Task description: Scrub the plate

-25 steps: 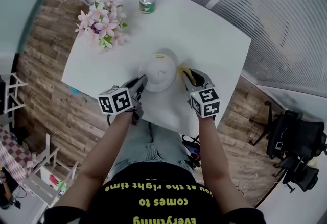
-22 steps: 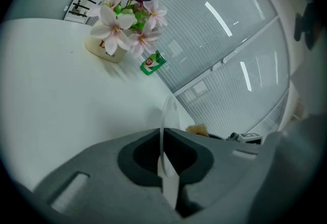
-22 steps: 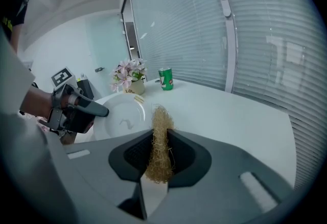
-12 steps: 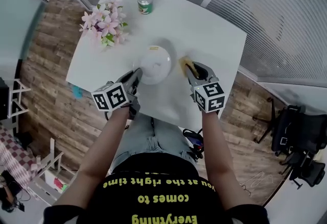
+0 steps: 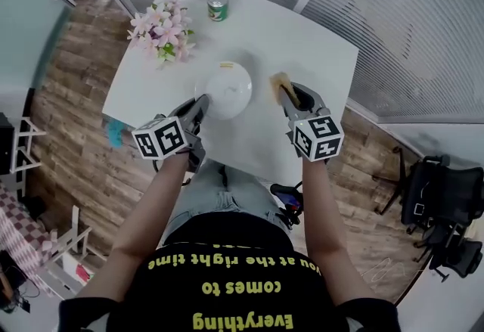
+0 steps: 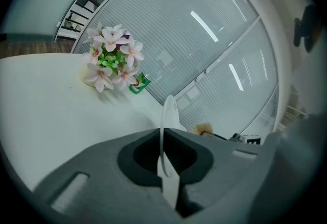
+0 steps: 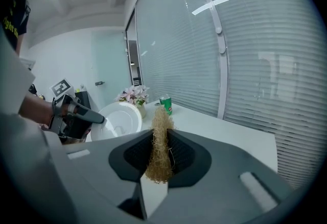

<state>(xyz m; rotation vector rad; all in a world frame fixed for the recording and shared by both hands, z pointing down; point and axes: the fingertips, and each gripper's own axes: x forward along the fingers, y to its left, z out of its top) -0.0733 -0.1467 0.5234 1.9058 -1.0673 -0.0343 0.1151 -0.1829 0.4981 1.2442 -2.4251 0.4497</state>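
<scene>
The white table (image 5: 310,58) is filling the middle of the head view, with wood floor around it. The white round plate (image 5: 228,90) is being held over the table's near half, between the two grippers. It is looking plain and glossy, with a shallow hollow and a broad rim. In the right gripper view it is standing tilted up on edge, its hollow face turned towards that camera, while the left gripper view is showing it edge-on as a thin pale sliver. The left gripper (image 5: 201,105) is pinching the plate's rim, its jaws pressed tight on the thin edge. The right gripper (image 5: 292,96) is hovering just beside the plate, apart from it, its jaws clamping a tan, fibrous scrubber (image 5: 282,83) whose tuft is sticking out past the tips. A bunch of pink flowers (image 5: 162,28) is standing at the table's far left corner, and a small green can (image 5: 218,5) is sitting near it.
</scene>
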